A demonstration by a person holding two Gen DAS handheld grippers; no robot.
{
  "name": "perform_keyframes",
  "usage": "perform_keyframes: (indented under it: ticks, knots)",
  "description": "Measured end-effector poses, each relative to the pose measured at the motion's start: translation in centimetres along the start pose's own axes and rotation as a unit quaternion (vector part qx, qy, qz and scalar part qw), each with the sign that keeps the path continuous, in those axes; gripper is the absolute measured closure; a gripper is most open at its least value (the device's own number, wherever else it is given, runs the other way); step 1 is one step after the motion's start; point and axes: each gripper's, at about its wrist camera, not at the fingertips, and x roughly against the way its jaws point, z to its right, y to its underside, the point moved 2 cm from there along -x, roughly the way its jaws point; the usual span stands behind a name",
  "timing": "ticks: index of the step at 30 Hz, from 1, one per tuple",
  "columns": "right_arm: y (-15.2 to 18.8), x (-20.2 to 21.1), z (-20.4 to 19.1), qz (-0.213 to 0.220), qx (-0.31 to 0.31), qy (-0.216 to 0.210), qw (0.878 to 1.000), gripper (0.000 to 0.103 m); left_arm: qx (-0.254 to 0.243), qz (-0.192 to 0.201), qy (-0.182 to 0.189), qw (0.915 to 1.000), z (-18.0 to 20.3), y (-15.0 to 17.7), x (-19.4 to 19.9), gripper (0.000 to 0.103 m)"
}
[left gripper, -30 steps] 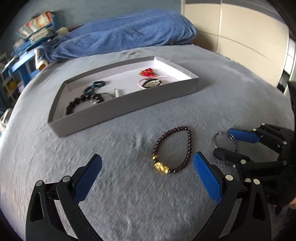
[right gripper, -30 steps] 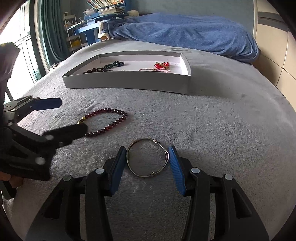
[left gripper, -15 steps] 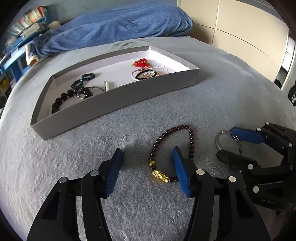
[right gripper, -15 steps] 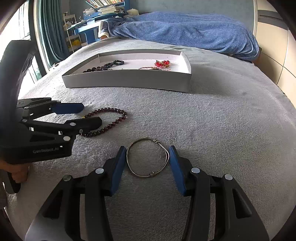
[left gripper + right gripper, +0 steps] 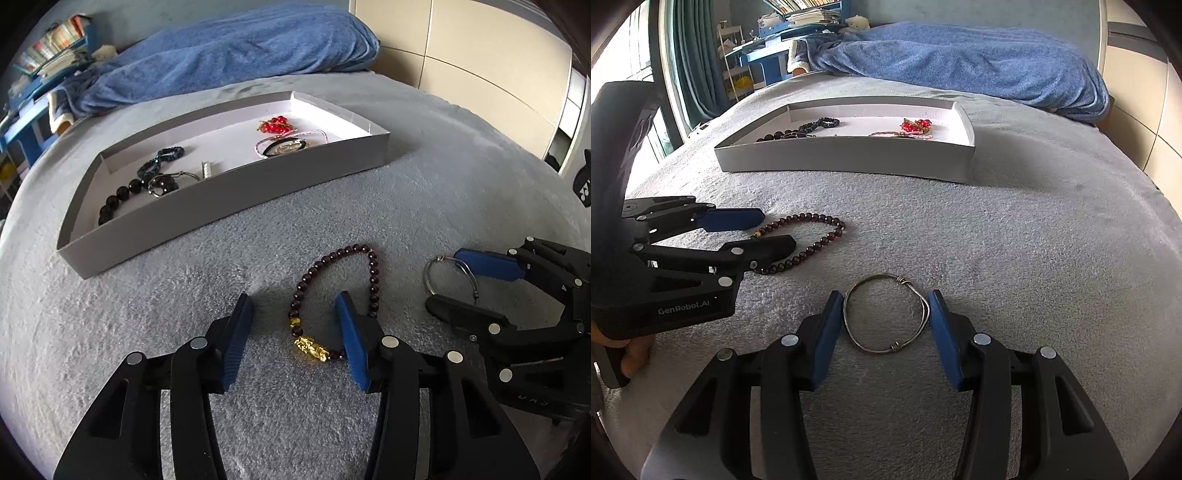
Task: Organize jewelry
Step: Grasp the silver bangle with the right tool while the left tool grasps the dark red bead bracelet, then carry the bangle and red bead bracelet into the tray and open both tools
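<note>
A grey plush bedspread carried everything, with a rumpled blue blanket heaped at its far end, well beyond both claws. Ahead of the claws sat a shallow grey cardboard tray, already holding a black bead bracelet, a dark teal bracelet, a red bead cluster and a few other pieces too small to make out.

The left gripper was low over the bedspread, its blue-padded fingers partly open and holding nothing. Between them lay the near-left side of a dark garnet bead bracelet with a gold charm; its right finger stood inside the loop, so the far strand of beads ran outside it. Whether the pads touched the beads could not be told.

Just to its right, the right gripper was also partly open, its fingers bracketing a thin silver wire bangle that lay flat on the bedspread. Both blue pads stood right against the bangle's sides, though a firm grip could not be confirmed.
</note>
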Motion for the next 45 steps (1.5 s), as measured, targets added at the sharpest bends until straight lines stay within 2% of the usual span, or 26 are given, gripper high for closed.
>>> perform_keyframes:
  ticks: [3, 5, 8, 17, 21, 29, 38, 45]
  knots:
    - [0.0, 0.0, -0.1, 0.000, 0.002, 0.002, 1.000, 0.055, 0.006, 0.002, 0.003, 1.0000, -0.2, 0.1, 0.1, 0.063]
    - [0.0, 0.0, -0.1, 0.000, 0.001, 0.001, 1.000, 0.055, 0.007, 0.005, 0.003, 1.0000, -0.2, 0.2, 0.3, 0.080]
    - [0.0, 0.0, -0.1, 0.000, 0.001, 0.001, 1.000, 0.055, 0.005, 0.008, 0.003, 1.0000, 0.0, 0.3, 0.6, 0.095]
    - [-0.1, 0.8, 0.4, 0.018, -0.011, -0.020, 1.000, 0.056, 0.036, 0.028, 0.029, 0.9985, -1.3, 0.9, 2.3, 0.097]
    - [-0.2, 1.6, 1.0, 0.037, -0.027, -0.045, 0.998, 0.056, 0.038, 0.042, 0.027, 0.9981, -1.9, 1.0, 3.8, 0.097]
    - [-1.6, 1.9, 1.1, 0.039, -0.031, -0.052, 0.997, 0.056, 0.049, 0.070, 0.017, 0.9962, -4.8, -0.5, 6.1, 0.097]
    - [-5.8, 1.0, 0.3, 0.055, -0.005, -0.050, 0.997, 0.056, 0.054, 0.100, 0.004, 0.9935, -7.5, -3.8, 7.8, 0.097]
    - [-11.0, -0.7, 0.6, 0.058, 0.009, -0.050, 0.997, 0.056, 0.045, 0.119, -0.010, 0.9919, -9.1, -7.6, 8.0, 0.097]
